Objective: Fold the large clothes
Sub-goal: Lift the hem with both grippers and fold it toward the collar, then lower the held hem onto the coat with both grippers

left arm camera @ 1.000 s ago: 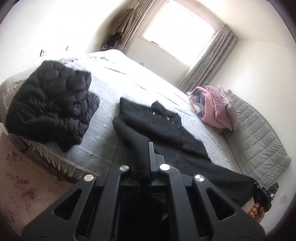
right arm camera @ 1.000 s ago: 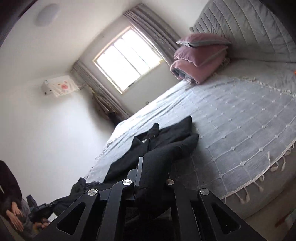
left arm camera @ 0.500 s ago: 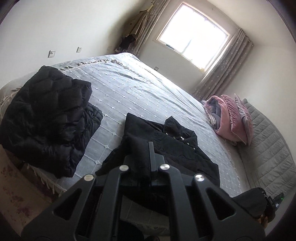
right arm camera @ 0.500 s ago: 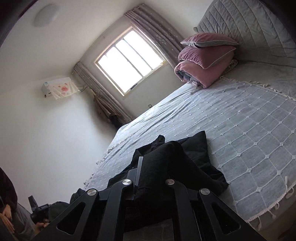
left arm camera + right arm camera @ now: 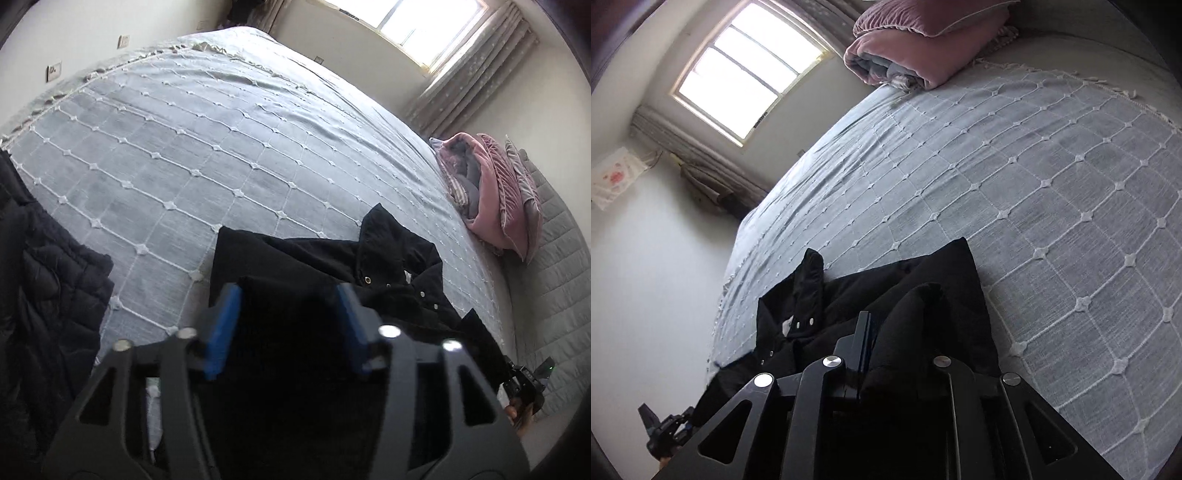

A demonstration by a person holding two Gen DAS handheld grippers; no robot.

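Note:
A black coat point(image 5: 325, 273) with metal snap buttons lies on the grey bedspread point(image 5: 207, 147), its lower part folded up over the body. My left gripper point(image 5: 288, 310) stands open over the folded fabric, blue pads apart, holding nothing. In the right wrist view the coat point(image 5: 923, 288) lies below my right gripper point(image 5: 897, 325), which is shut on a bunched fold of the black coat. The coat's collar point(image 5: 809, 280) points toward the far side of the bed.
A black puffer jacket point(image 5: 40, 317) lies at the bed's left edge. Pink folded bedding and pillows point(image 5: 491, 195) sit by the grey padded headboard point(image 5: 554, 288), also in the right wrist view point(image 5: 923, 40). The window point(image 5: 746, 70) is beyond the bed.
Both grippers moved forward over the bed, carrying the coat's lower part up onto its body. The left gripper has opened and let go of the fabric; the right stays shut.

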